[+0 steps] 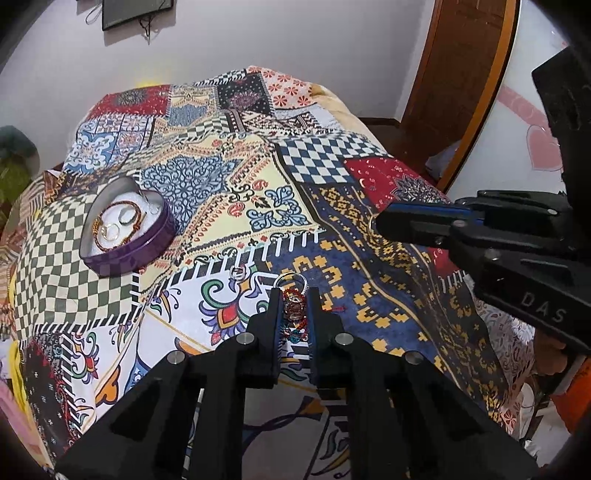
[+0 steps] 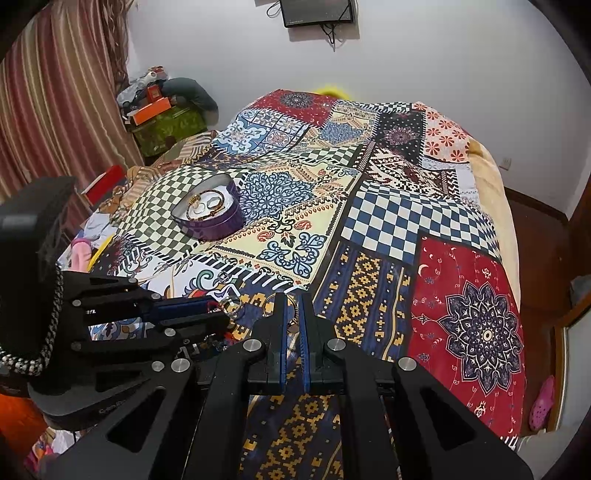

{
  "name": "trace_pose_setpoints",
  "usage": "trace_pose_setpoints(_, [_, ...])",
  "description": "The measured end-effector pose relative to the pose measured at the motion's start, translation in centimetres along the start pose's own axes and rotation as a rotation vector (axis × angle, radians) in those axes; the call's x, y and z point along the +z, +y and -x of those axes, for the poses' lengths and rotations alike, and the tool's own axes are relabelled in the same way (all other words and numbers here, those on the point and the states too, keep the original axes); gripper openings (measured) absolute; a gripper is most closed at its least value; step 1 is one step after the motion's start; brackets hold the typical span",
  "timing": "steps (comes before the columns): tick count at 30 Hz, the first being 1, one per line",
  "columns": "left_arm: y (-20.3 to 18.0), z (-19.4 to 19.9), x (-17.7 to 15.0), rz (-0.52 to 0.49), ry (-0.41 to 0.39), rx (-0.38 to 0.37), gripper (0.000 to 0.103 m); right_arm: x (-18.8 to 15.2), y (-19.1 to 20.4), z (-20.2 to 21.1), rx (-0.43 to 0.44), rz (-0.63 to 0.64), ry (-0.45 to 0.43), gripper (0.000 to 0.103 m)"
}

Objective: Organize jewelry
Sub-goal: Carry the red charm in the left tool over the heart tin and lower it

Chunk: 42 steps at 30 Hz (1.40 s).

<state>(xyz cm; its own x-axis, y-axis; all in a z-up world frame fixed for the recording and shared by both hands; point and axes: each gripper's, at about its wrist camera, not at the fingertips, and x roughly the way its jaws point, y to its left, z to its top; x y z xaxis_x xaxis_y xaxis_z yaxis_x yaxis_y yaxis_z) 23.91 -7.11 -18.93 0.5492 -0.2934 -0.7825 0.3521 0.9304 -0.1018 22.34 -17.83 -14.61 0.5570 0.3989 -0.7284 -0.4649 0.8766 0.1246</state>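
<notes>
Jewelry (image 1: 294, 308), red-beaded, sits clamped in the left gripper (image 1: 293, 295); the right gripper (image 2: 293, 306) seemingly pinches a ring (image 2: 279, 303).

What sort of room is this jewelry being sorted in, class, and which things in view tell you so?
Most likely a bedroom: a bed under a patchwork bedspread, striped curtains at one side, and a wall-mounted screen above. The purple jewelry tin sits on the bedspread.

A patchwork bedspread (image 2: 388, 206) fills mid-frame; a striped curtain (image 2: 62, 96) hangs upper left, a dark screen (image 2: 317, 13) at top centre, pink shoe (image 2: 541, 408) lower right
</notes>
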Motion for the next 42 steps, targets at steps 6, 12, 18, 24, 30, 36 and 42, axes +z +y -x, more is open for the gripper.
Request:
trace_pose_setpoints(6, [0.7, 1.5, 0.4, 0.031, -0.038, -0.002, 0.01, 0.2, 0.1, 0.4, 0.0, 0.0, -0.01, 0.005])
trace_pose_setpoints(12, [1.9, 3.8, 0.7, 0.059, -0.086, 0.011, 0.01, 0.9, 0.9, 1.3, 0.001, 0.004, -0.034, 0.005])
trace_pose_setpoints(18, [3.6, 5.8, 0.6, 0.091, -0.12, 0.026, 0.01, 1.7, 1.9, 1.6, 0.008, 0.012, -0.054, 0.005])
trace_pose_setpoints(24, [5.3, 6.9, 0.2, 0.116, -0.14, 0.055, 0.01, 2.5, 3.2, 1.4, 0.014, 0.023, -0.063, 0.005])
trace_pose_setpoints(30, [7.3, 7.4, 0.2, 0.147, -0.162, 0.08, 0.01, 3.7, 4.2, 0.5, 0.028, 0.026, -0.071, 0.005])
trace_pose_setpoints(36, [9.4, 7.5, 0.4, 0.172, -0.18, 0.104, 0.01, 5.1, 5.4, -0.9, 0.045, 0.033, -0.074, 0.005])
trace_pose_setpoints(42, [11.7, 6.2, 0.9, 0.19, -0.17, 0.128, 0.01, 6.7, 6.3, -3.2, 0.061, 0.039, -0.059, 0.005])
